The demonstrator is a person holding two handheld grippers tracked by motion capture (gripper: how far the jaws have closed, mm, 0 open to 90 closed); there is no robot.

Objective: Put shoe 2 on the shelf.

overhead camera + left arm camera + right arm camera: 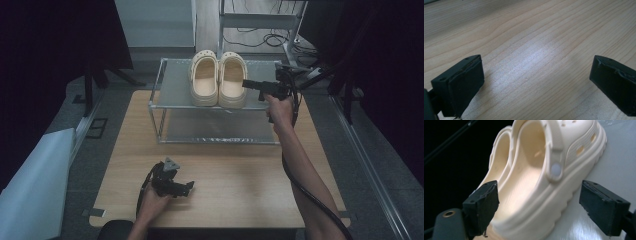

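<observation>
**Right hand-held gripper sits at the heel side of the right clog**

From the high view, I see the pair of cream clogs (218, 79) on the top shelf of the metal rack (165, 85), long axes running away from me, toes far. My right hand-held gripper (248, 84) reaches in from the right, just beside the right clog (232, 80). My left hand-held gripper (187, 188) rests low on the surface (240, 185), well apart from the rack.

In the left gripper view, its jaws stand wide apart over bare wood, holding nothing.

In the right gripper view, the jaws are wide open on both sides of the clog's heel end, gripping nothing yet. I judge this arm is the nearer one.
</observation>
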